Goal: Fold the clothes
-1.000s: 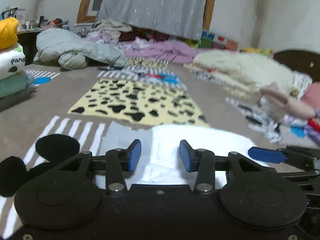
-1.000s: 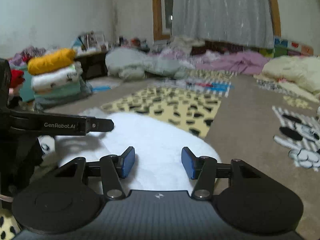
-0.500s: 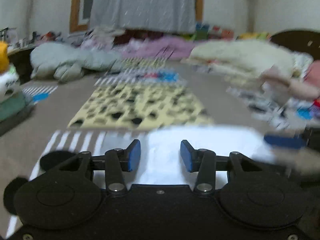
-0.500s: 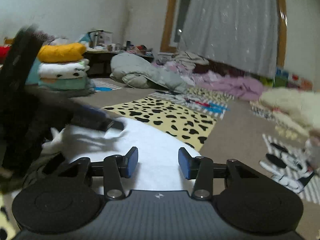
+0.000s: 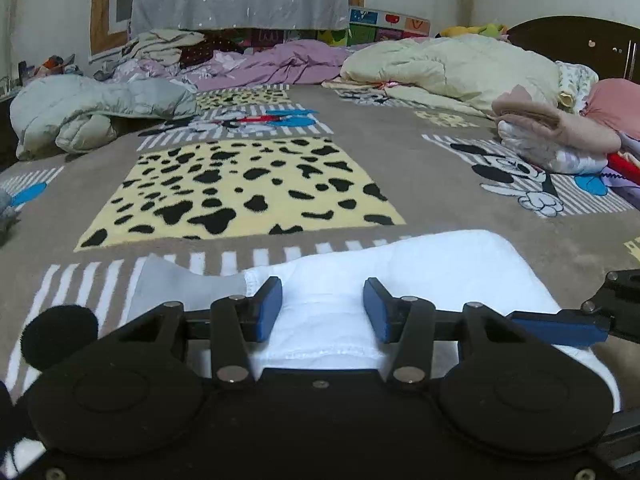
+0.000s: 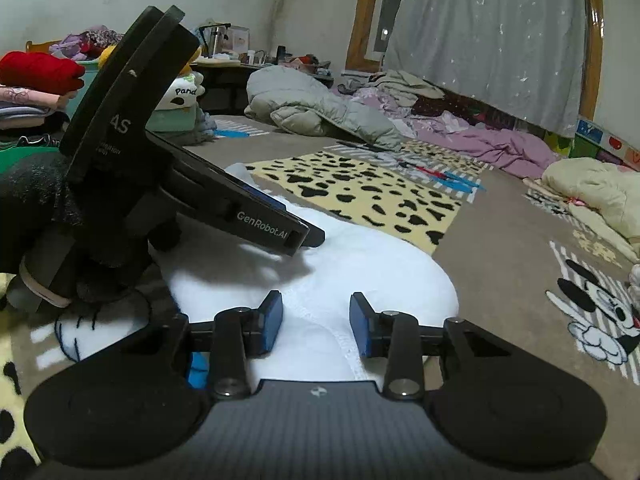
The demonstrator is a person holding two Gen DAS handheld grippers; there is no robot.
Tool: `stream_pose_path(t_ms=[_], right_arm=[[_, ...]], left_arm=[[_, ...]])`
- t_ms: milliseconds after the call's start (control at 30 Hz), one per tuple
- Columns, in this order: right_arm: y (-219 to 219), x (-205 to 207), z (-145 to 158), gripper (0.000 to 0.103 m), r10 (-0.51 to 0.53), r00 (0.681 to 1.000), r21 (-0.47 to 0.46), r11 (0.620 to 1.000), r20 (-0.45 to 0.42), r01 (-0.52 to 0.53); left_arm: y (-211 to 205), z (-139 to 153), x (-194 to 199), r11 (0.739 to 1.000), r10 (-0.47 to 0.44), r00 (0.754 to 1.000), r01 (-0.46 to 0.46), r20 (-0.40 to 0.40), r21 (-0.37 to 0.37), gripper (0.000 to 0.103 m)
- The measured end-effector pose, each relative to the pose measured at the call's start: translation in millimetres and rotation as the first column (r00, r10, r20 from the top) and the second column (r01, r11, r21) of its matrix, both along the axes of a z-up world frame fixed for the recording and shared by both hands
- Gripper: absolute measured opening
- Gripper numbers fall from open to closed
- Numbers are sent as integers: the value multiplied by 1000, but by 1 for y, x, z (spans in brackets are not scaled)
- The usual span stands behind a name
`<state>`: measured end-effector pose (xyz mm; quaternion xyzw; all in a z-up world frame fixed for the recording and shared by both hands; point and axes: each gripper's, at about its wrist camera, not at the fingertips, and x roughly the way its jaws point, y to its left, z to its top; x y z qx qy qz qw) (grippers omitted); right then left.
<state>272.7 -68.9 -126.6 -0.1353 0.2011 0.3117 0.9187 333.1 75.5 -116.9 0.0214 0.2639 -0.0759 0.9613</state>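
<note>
- The white garment [image 5: 420,280] lies flat on the patterned blanket [image 5: 420,168] right under both tools, its stitched hem nearest me.
- The left hand-held gripper [image 5: 322,308] hovers low over that hem with its blue pads spread wide and nothing between them.
- The right hand-held gripper [image 6: 316,322] sits just beside it on the garment's right part, pads likewise apart and empty.
- Risk, as I judge it: a pinch from here could catch only the top layer, or snag the fuzzy blanket with it, and drag the fold crooked.
- The two tools are close together; crossing them during a fold could knock one against the other.
- Just past the garment's far edge the leopard-print patch [image 5: 240,192] is bare, giving open room to fold forward.
- Beyond the garment, the grey padded jacket [image 5: 92,116], purple bedding [image 5: 276,66] and cream quilt [image 5: 452,68] stay well apart.
</note>
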Motion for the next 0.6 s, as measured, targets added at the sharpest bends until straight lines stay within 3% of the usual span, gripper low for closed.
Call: stream_pose_path(t_ms=[100,200,333,400,500,600], right_arm=[[-7,-15,9,37,-14,999,43,999,42,12],[-10,-22,13,37,-17,998,60,998,53,14],[-7,-25,6,38,-9,999,56,998,47,7],[-3,-17,-3,39,-13,1000,24,1000,4,13],[-6,-11,-5,39,-18,999,44,999,-32,19],[-5,-16,-4,39,-26,999,32,999,-23,27]], left_arm=[[6,17,-17,1000,15,999,-16,48,9,45],[20,28,-41,999,28,998,-26,52,-44,45],[28,16,-56,999,22,1000,-22,-6,-44,46],[23,2,-51,999,26,999,-26,-36,-19,49],[14,-10,-46,999,43,999,-42,-28,23,52],[17,-4,-53,999,54,998,-54,-18,-3,52]])
